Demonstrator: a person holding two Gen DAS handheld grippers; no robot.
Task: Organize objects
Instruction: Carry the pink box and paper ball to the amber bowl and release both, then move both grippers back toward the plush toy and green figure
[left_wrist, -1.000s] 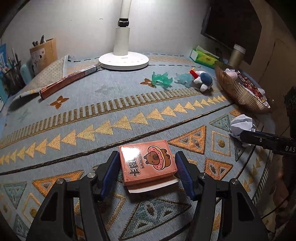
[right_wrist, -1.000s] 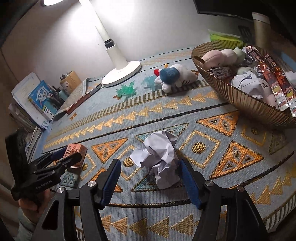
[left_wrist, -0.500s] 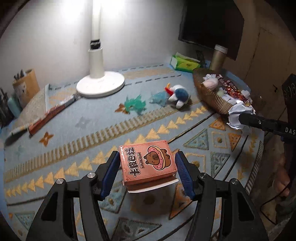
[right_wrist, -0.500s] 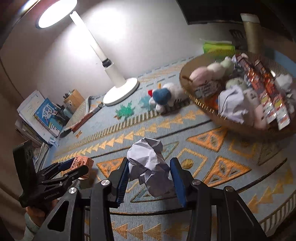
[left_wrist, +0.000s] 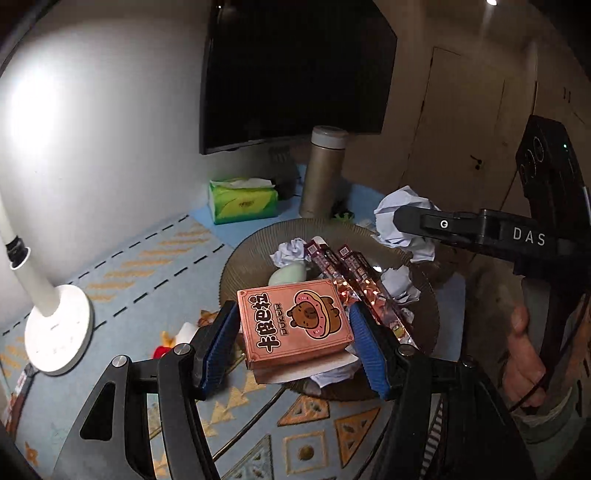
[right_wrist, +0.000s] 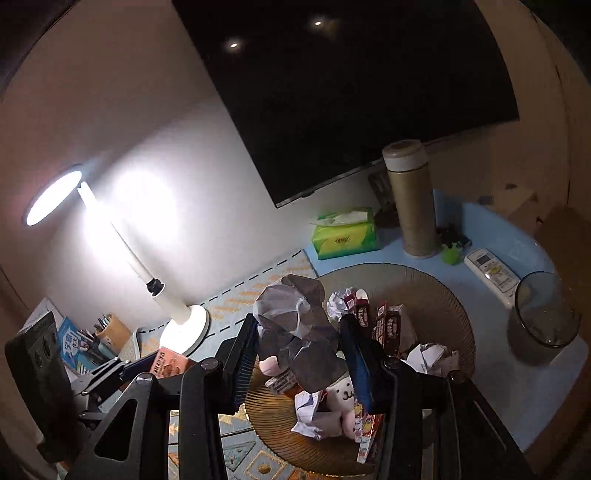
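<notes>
My left gripper (left_wrist: 293, 345) is shut on a pink card box (left_wrist: 295, 321) with a cartoon animal on it, held in the air over the near edge of the ribbed golden bowl (left_wrist: 236, 269). My right gripper (right_wrist: 299, 356) is shut on a crumpled paper ball (right_wrist: 295, 325), held above the same bowl (right_wrist: 436, 291). From the left wrist view that paper ball (left_wrist: 402, 218) and the right gripper (left_wrist: 410, 223) hover over the bowl's far right rim. The bowl holds more paper balls, snack bars (left_wrist: 354, 280) and plush toys (right_wrist: 341, 395).
A white desk lamp (left_wrist: 55, 332) stands left of the bowl. Behind it are a green tissue box (left_wrist: 242, 201), a tall flask (left_wrist: 323, 171) and a dark screen. A remote (right_wrist: 491, 271) and a glass container (right_wrist: 543, 317) lie to the bowl's right. A hand (left_wrist: 524, 354) grips the right tool.
The right gripper closed on the paper ball and lifted it. Both grippers rose off the patterned cloth and swung right to the bowl, carrying the box and the ball.
</notes>
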